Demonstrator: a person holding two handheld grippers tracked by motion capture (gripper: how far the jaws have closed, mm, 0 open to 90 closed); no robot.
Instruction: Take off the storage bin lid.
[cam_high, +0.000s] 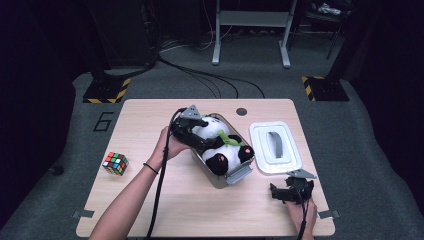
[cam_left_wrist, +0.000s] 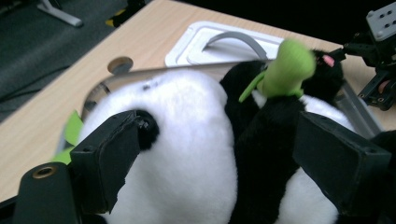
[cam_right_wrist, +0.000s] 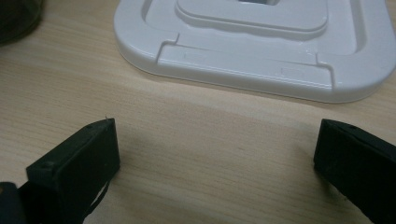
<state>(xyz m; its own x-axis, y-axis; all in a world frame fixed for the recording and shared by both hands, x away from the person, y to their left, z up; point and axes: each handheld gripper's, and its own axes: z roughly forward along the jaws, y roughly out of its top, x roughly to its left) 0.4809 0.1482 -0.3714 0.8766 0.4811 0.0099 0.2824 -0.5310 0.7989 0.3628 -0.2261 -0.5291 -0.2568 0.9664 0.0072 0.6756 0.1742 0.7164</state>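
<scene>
High view: plush panda (cam_high: 220, 147), white body with black limbs and a green sprig, lying in metal container (cam_high: 239, 174) mid-counter (cam_high: 150, 200). Left gripper (cam_high: 200, 137) over it, jaws wide astride the plush. Right gripper (cam_high: 280, 192) near white lid (cam_high: 260, 150), jaws wide, empty.
</scene>
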